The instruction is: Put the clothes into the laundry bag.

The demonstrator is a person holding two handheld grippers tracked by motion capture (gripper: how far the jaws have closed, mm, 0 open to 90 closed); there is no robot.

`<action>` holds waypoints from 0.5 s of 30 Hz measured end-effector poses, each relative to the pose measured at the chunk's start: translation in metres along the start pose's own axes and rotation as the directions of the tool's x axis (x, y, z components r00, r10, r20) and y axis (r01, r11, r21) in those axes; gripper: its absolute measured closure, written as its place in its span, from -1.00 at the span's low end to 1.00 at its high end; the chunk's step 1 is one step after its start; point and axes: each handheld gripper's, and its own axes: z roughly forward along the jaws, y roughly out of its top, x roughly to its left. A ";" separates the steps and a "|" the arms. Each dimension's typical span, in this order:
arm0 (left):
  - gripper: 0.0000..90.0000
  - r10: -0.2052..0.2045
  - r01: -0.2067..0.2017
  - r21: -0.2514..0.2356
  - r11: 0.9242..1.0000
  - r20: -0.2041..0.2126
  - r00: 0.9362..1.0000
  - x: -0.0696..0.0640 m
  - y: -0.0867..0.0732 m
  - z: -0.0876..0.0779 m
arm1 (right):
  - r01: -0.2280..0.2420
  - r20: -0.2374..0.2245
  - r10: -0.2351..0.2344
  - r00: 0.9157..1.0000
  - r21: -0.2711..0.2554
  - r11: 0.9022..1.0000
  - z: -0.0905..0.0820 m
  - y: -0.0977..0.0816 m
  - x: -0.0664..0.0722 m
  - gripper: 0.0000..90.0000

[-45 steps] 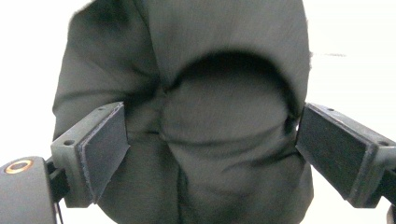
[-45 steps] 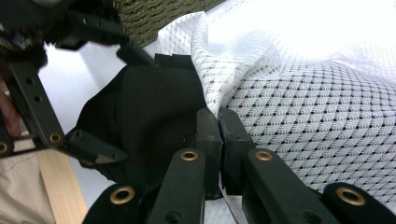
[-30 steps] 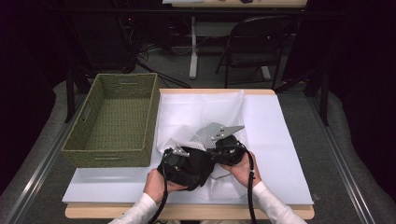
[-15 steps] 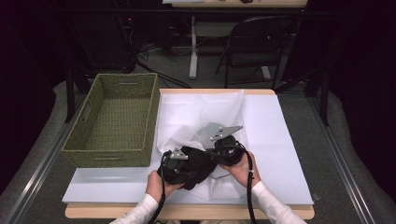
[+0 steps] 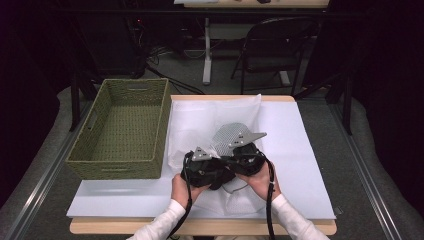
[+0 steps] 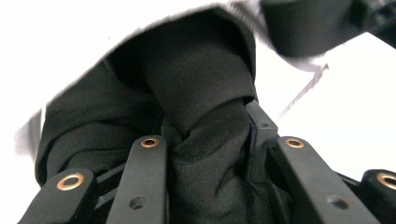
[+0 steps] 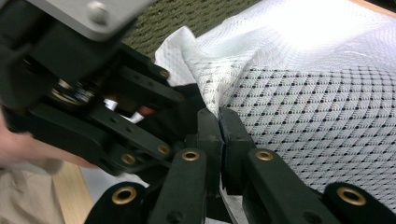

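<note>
A bunched black cloth (image 5: 214, 176) lies on a white mesh fabric (image 5: 220, 115) near the table's front edge. My left gripper (image 5: 199, 165) has just been closing, and the black cloth (image 6: 196, 93) is squeezed between its jaws (image 6: 205, 135). Just to its right is my right gripper (image 5: 246, 156), its jaws (image 7: 219, 122) shut on an edge of the white mesh fabric (image 7: 303, 102). In the right gripper view my left gripper (image 7: 93, 93) sits close by on the left. The two grippers almost touch, and the person's hands hide much of the cloth.
A green woven basket (image 5: 115, 167) stands at the table's left, with nothing seen inside it. A pale sheet (image 5: 305, 150) covers the tabletop. A folding chair (image 5: 270, 50) stands on the floor beyond the table's far edge.
My left gripper's jaws have closed on the black cloth, and it has shifted slightly right and away from the person. The right gripper has kept still.
</note>
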 end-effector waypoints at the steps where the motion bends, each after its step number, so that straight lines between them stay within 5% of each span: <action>1: 0.50 0.001 -0.001 -0.015 1.000 -0.006 1.000 -0.001 0.002 0.002 | 0.000 0.000 0.000 1.000 -0.003 1.000 0.000 0.000 0.000 0.97; 9: 0.49 -0.023 0.019 -0.069 0.997 -0.052 0.998 0.006 0.008 0.015 | -0.005 0.000 0.005 1.000 -0.014 1.000 -0.003 0.001 0.000 0.97; 15: 0.46 -0.030 0.025 -0.058 0.998 -0.082 0.996 0.015 0.005 0.026 | -0.019 -0.003 0.019 1.000 -0.010 1.000 -0.002 -0.001 -0.002 0.97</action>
